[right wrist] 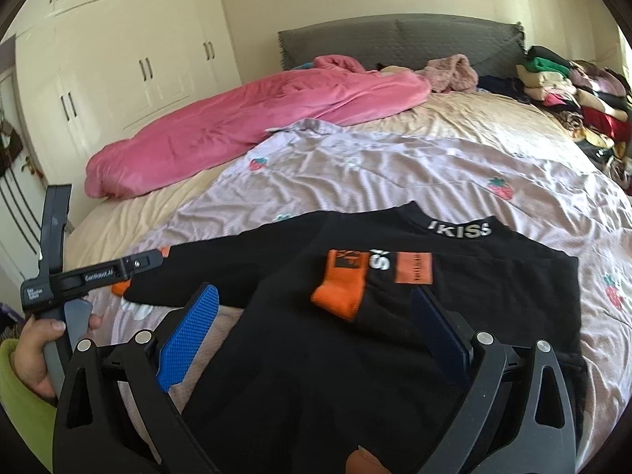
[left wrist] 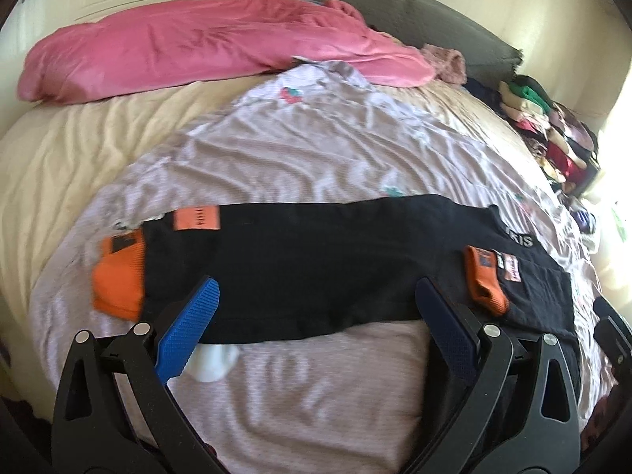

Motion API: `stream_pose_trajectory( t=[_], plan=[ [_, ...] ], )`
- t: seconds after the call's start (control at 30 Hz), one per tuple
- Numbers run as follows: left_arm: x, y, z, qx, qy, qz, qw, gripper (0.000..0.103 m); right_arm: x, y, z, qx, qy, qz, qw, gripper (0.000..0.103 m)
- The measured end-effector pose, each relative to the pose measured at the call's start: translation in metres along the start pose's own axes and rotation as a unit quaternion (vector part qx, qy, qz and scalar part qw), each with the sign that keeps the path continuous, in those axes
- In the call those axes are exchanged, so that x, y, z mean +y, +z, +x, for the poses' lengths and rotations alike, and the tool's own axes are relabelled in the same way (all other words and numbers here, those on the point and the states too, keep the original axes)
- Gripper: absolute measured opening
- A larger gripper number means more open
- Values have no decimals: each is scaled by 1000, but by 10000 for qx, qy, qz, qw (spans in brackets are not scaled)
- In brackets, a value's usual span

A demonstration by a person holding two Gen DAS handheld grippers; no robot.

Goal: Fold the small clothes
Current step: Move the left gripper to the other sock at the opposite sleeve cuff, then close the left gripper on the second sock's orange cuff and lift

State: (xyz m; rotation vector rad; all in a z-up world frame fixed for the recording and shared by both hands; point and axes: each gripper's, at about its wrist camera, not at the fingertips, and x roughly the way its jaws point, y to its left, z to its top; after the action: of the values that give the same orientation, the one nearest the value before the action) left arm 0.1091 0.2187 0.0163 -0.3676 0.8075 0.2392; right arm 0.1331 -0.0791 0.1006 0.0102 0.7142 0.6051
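Observation:
A black long-sleeved top (left wrist: 316, 268) lies flat on a lilac strawberry quilt (left wrist: 316, 158), its orange cuffs (left wrist: 118, 276) (left wrist: 484, 280) at either end. My left gripper (left wrist: 316, 312) is open low over the top's near hem, one finger on each side of the body. In the right wrist view the same top (right wrist: 395, 355) shows a lettered collar (right wrist: 462, 231) and one sleeve folded across the chest, ending in an orange cuff (right wrist: 339, 292). My right gripper (right wrist: 316, 300) is open above the top and holds nothing. A hand (right wrist: 35, 355) in a green sleeve grips the left tool.
A pink duvet (right wrist: 237, 118) lies across the far side of the bed below a grey headboard (right wrist: 395, 39). Stacked clothes (right wrist: 572, 91) fill the far right corner. White wardrobes (right wrist: 138, 59) stand at left. Something white (left wrist: 213, 363) pokes out under the top's hem.

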Motion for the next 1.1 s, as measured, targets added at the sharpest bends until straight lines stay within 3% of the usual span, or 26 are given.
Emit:
stream_pose_trajectory(
  t=[0.5,0.97,1.1],
  plan=[
    [84,0,-11,-108,418,-741,9963,93,39,-11,23,210,133,-520,9983,97],
    [151,-5,-7,-130,460,-1678,9847,93,58,-27,40,401,282,-858,9951,97],
    [166,-10,-2,-157,173,-1982,9799,93,67,-33,45,479,317,-986,9935,97]
  ],
)
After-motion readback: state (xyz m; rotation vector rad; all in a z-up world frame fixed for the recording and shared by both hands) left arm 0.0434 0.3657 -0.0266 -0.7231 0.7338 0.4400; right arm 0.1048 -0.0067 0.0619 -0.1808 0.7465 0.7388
